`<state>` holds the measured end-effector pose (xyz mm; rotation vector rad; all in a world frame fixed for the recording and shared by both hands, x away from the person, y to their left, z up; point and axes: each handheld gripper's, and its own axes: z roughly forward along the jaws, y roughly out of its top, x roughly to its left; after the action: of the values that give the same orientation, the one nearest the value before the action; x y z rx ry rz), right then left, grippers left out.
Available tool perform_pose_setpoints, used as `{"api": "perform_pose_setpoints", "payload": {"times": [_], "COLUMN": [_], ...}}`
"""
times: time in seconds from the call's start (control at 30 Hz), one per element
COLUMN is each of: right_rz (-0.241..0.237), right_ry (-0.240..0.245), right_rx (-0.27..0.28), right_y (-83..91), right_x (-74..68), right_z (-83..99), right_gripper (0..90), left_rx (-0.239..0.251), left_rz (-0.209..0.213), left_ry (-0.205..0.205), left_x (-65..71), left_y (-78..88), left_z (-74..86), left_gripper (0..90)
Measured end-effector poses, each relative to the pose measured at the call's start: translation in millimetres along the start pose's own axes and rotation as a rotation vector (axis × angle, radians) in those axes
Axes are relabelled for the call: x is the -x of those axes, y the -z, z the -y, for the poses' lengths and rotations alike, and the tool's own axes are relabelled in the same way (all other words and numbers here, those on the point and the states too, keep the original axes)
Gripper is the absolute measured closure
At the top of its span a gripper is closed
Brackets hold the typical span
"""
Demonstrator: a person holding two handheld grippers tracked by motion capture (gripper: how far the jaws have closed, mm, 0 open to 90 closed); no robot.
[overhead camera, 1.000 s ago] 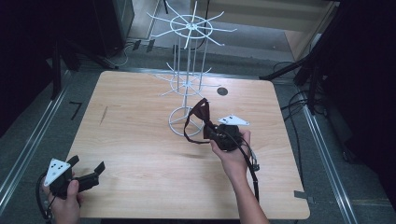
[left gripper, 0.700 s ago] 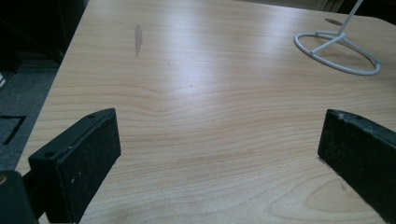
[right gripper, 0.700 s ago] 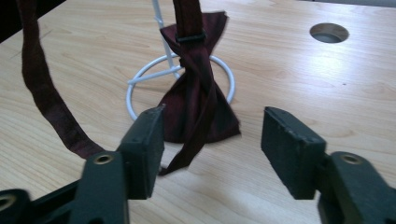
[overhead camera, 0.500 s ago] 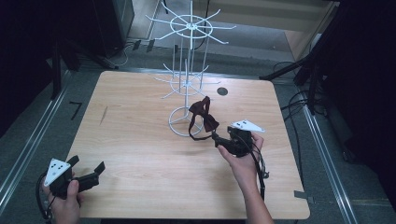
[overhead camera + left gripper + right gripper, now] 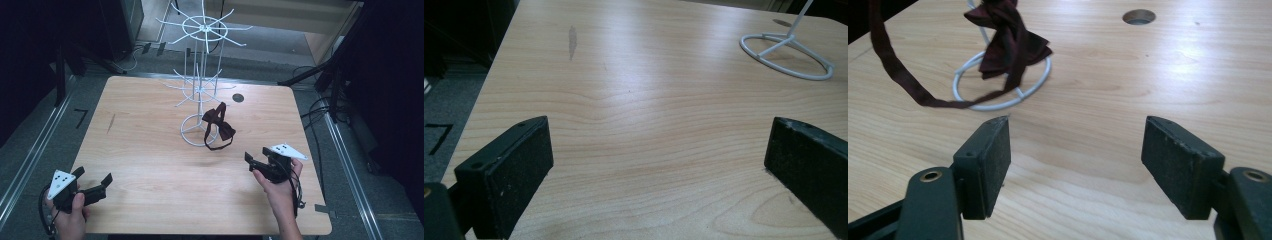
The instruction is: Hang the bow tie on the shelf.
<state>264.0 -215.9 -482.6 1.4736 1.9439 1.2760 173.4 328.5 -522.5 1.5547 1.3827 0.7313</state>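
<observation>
A dark maroon bow tie hangs on the white wire display rack, low on the stand; its knot sits over the rack's ring base and its strap loops down to the wooden table at about 5 o'clock from that base. In the right gripper view the bow tie droops over the ring base, with the strap trailing off toward 9 o'clock.

The right gripper is at 4 o'clock from the rack, well apart from the tie, held in the person's right hand. Its jaws stand spread and grasp nothing.

The left gripper is at 7 o'clock, near the table's front left corner, in the left hand. Its jaws are likewise wide apart over bare wood.

A round hole lies in the tabletop at 2 o'clock from the base.
</observation>
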Motion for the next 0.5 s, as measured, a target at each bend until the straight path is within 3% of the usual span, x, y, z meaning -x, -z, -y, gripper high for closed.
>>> {"api": "perform_pose_setpoints", "payload": {"times": [0.5], "right_rz": [0.006], "right_ry": [-0.004], "right_rx": [-0.009], "right_y": [20.8], "right_x": [28.4], "right_z": [27.0], "right_gripper": [20.1], "left_rx": [0.005], "left_rz": [-0.003], "left_ry": [0.003], "left_x": [0.4], "left_y": [-0.1], "left_z": [0.2], "left_gripper": [0.0]}}
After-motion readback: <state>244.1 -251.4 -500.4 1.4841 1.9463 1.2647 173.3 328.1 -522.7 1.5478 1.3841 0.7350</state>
